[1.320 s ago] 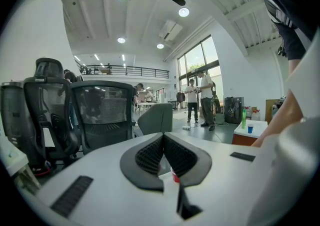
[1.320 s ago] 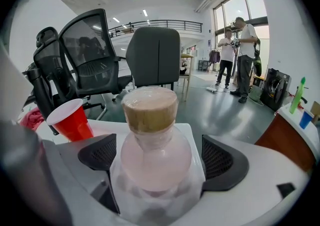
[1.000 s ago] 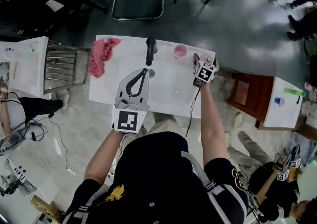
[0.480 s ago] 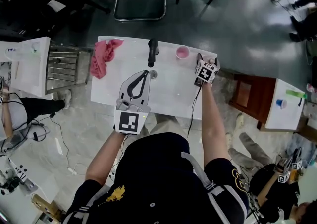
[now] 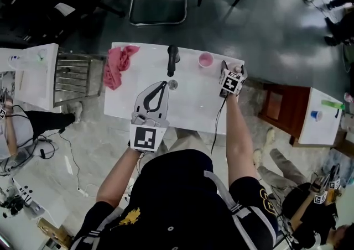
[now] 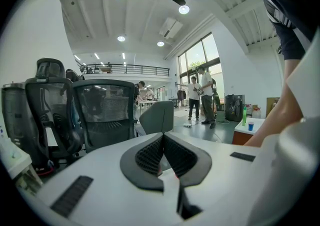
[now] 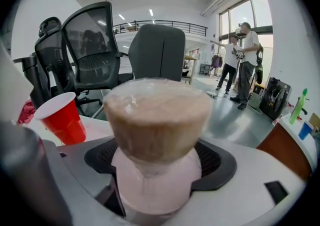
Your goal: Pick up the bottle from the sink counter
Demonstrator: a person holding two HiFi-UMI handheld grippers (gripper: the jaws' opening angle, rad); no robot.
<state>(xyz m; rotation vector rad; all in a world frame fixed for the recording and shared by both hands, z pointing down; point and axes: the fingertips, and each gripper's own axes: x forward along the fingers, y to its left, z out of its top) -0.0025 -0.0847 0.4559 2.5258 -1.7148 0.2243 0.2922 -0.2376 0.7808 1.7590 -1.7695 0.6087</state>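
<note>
The bottle [image 5: 237,68] stands at the right end of the white sink counter [image 5: 193,102]. It has a pale pink body and a wide brownish cap [image 7: 157,117]. My right gripper [image 5: 233,69] reaches round it: the bottle sits between the two pads [image 7: 212,159], and the jaws are closing on it. My left gripper [image 5: 163,84] hovers over the middle of the counter, near the drain [image 5: 173,84]. It is shut, the pads meeting at the tip [image 6: 162,137], with nothing in it.
A black faucet [image 5: 172,58] rises at the counter's back middle. A red cup [image 7: 62,117] stands left of the bottle, a pink cloth [image 5: 117,63] at the back left. A metal rack [image 5: 72,72] is beyond the left edge, a brown cabinet [image 5: 279,108] to the right.
The whole view has drifted slightly down and right. Both grippers keep their places over the counter; the right one stays round the bottle.
</note>
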